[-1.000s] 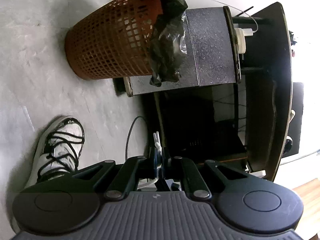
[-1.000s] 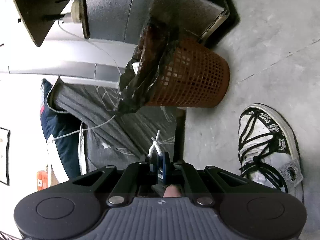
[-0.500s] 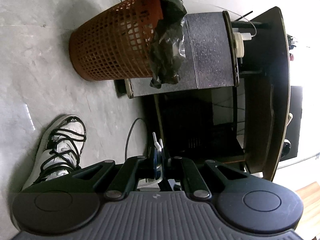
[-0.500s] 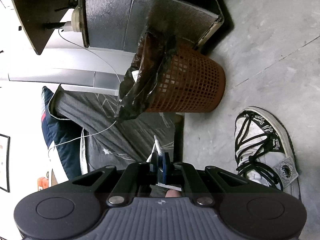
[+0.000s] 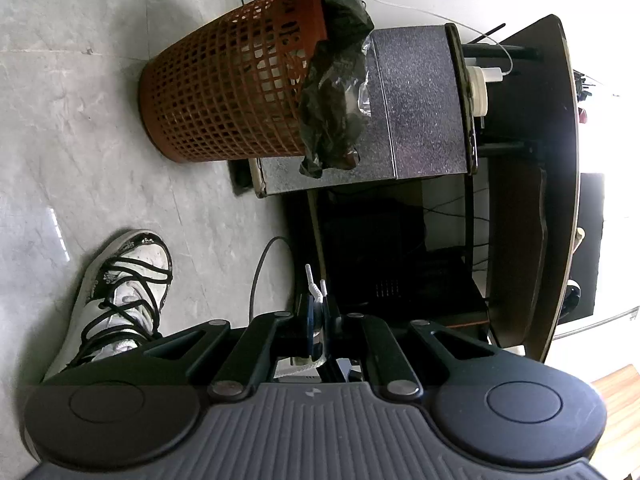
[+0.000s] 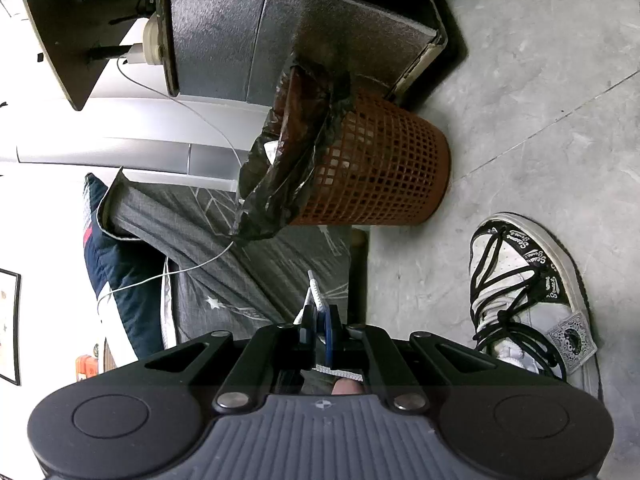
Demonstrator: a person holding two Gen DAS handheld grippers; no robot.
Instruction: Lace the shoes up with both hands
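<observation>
A white and black sneaker [image 5: 120,292] with black laces stands on the grey floor, low left in the left wrist view. The same sneaker [image 6: 532,292] lies low right in the right wrist view. My left gripper [image 5: 318,308] is shut on a white lace [image 5: 316,286], whose two tips stick out past the fingers. My right gripper [image 6: 318,320] is shut on a white lace end [image 6: 314,292] too. Both grippers are held off to the side of the shoe, not touching it. Where the white lace runs behind the fingers is hidden.
An orange mesh waste basket [image 5: 228,96] with a black bag [image 5: 336,92] stands beside a grey cabinet [image 5: 416,108] and a dark desk [image 5: 532,184]. A cable [image 5: 260,272] loops on the floor. Grey bedding [image 6: 240,264] and a dark pillow [image 6: 116,280] lie left in the right wrist view.
Both views have shifted slightly: the basket and sneaker have drifted in frame as the grippers moved a little. Both stay shut on the white lace.
</observation>
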